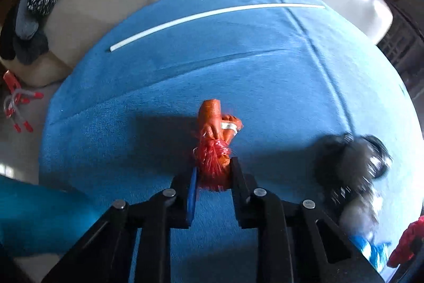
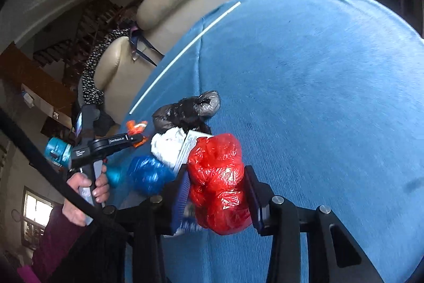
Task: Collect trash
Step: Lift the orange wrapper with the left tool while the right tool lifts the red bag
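Setting: cream leather sofa [image 1: 87,17] behind a blue cloth-covered worktop [image 1: 265,76]; stairs and wood panelling beyond.
Worktop contents: long white stick [image 1: 212,13] lying near the far edge; a cluster of bagged trash towards the near right.
Left tool [image 1: 213,171]: narrowed round an orange-red net bag scrap [image 1: 216,147], both fingers pressed against its frayed end; the orange end with a silvery clip juts forward, apparently just above the cloth.
Right tool [image 2: 216,184]: clamped on a red plastic bag bundle [image 2: 217,182], which bulges between the fingers.
Trash cluster: black plastic bag [image 2: 190,110], white crumpled bag [image 2: 169,147] and blue plastic bag [image 2: 148,174], all touching or just beside the red bundle, to its left.
Step in hand (judged): carrying both gripped pieces off to a collection point; none is visible.
Handling advice: keep both grips steady. The net scrap is caught only at its fringe and could slip, so lift it slowly. The red bundle is soft and slick, so avoid snagging its neighbours.
Remaining: black, white and blue bags not yet gripped.
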